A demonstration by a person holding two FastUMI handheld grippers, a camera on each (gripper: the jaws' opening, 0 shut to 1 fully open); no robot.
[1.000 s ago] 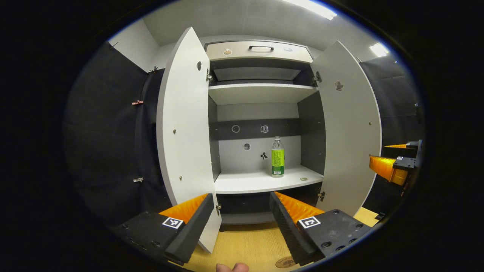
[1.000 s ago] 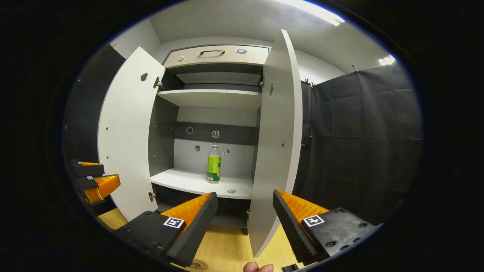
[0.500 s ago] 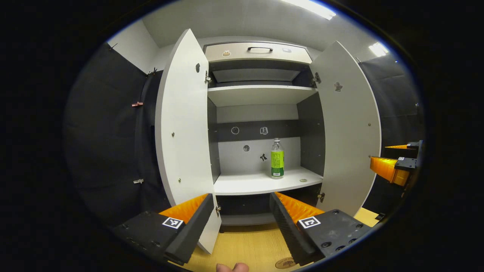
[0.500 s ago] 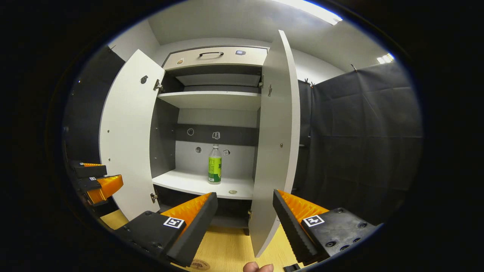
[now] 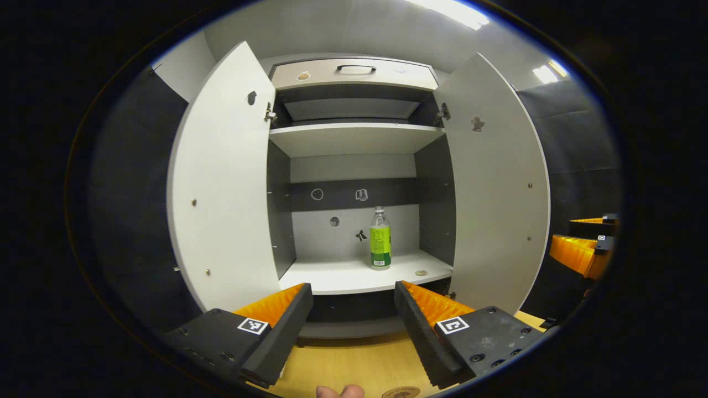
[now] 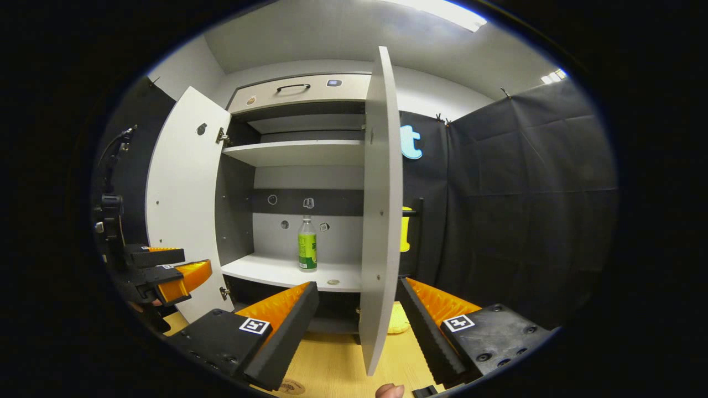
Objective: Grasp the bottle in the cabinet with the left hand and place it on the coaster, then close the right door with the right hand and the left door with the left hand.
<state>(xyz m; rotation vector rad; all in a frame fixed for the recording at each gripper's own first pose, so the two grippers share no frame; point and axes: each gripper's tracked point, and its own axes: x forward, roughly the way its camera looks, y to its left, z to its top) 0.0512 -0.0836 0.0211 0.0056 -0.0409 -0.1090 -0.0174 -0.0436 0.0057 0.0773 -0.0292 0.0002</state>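
The cabinet [image 5: 354, 141] stands with both doors wide open: the left door [image 5: 224, 182] and the right door [image 5: 498, 188] are swung out toward the camera, so no door has been closed yet. On the lower shelf [image 5: 354, 276] the bottle [image 5: 380, 239] stands upright, a little right of the middle, and nothing touches it; a small round object [image 5: 421, 272] lies near it on the shelf. The coaster [image 5: 400, 392] appears to be the round disc on the wooden table [image 5: 354, 365] at the bottom edge of the left gripper view. The left gripper [image 5: 354, 309] has its fingers spread apart and is empty, well apart from the bottle. The right gripper [image 6: 359, 309] is also spread and empty, and the edge of the right door is seen between its fingers. I judge that the task is only at its start: grasping, placing and both closings remain.
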